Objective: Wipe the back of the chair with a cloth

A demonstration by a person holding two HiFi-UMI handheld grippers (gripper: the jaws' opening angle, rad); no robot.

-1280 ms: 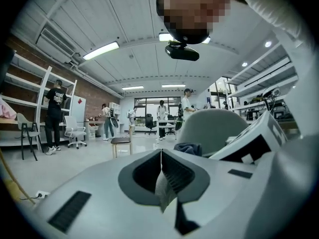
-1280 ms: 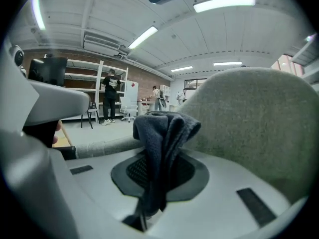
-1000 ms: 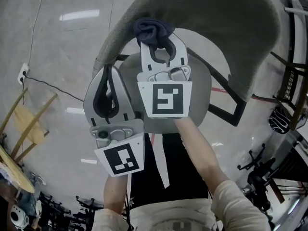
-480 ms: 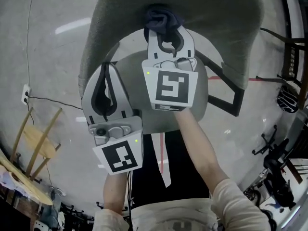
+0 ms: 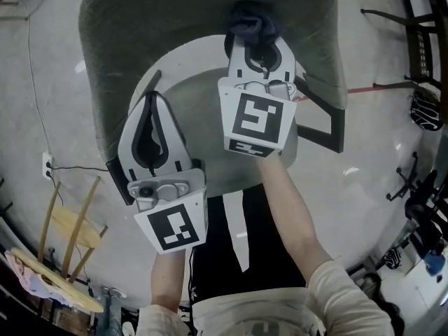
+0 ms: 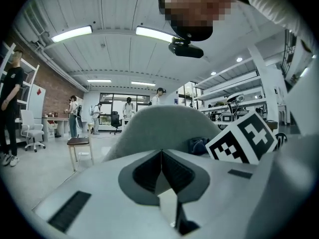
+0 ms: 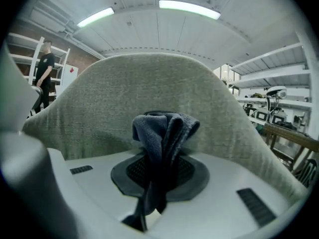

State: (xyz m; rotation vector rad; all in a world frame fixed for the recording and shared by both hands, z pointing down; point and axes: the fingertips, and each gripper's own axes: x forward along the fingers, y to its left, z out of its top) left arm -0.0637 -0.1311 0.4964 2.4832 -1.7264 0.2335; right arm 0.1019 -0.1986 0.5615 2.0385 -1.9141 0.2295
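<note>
The chair back (image 5: 161, 19) is a curved grey fabric shell, filling the right gripper view (image 7: 149, 93) and rising ahead in the left gripper view (image 6: 164, 123). My right gripper (image 5: 253, 37) is shut on a bunched dark blue cloth (image 5: 252, 21), and the cloth (image 7: 162, 133) presses against the inner face of the chair back. My left gripper (image 5: 151, 114) is shut with nothing in it and hovers over the round grey seat (image 5: 203, 82), to the left of the right gripper. The cloth (image 6: 199, 144) peeks out beside the right gripper's marker cube.
A wooden stool (image 5: 66, 226) stands on the floor at lower left, and a cable runs from a wall socket (image 5: 47, 163). Dark chairs and equipment (image 5: 423, 110) crowd the right side. Several people stand far off (image 6: 75, 116) in the room.
The cloth and right gripper have slid to the right along the chair back. The left gripper has stayed shut over the seat. The head view has shifted, so the chair sits lower in frame.
</note>
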